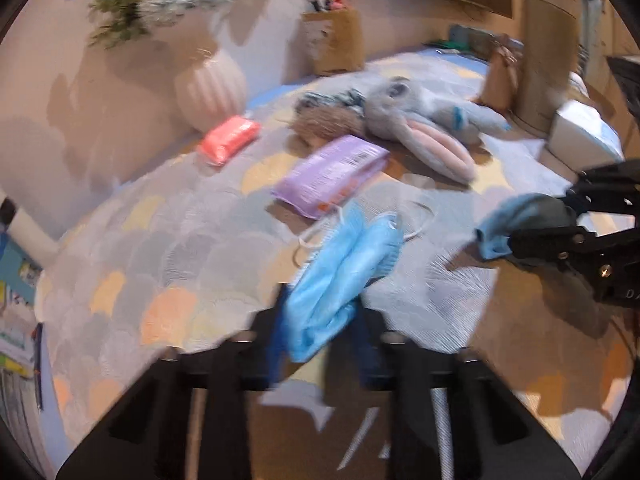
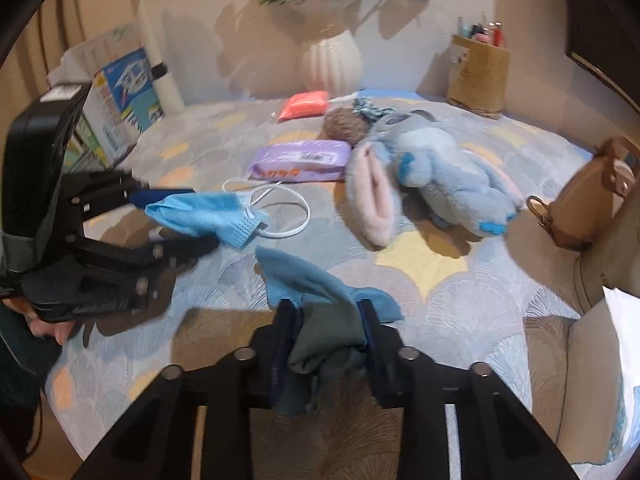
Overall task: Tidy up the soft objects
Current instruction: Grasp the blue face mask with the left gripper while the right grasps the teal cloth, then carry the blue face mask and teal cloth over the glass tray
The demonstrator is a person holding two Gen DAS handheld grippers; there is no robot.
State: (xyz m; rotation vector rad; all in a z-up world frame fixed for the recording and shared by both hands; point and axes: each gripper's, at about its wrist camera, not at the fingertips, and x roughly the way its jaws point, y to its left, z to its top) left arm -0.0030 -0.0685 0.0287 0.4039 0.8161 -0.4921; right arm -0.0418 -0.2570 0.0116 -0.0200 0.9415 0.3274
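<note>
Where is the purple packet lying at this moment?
In the right wrist view, the purple packet lies flat on the patterned cloth near the middle, left of the blue plush rabbit and just behind the face mask.

Both wrist views look down, sharing the bedspread (image 1: 192, 248).

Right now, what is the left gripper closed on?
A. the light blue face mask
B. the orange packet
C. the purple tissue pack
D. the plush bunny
A: the left gripper pinches the crumpled light blue face mask between its fingers, ear loops trailing on the bedspread, while the purple tissue pack, plush bunny and orange packet lie untouched farther back.
</note>
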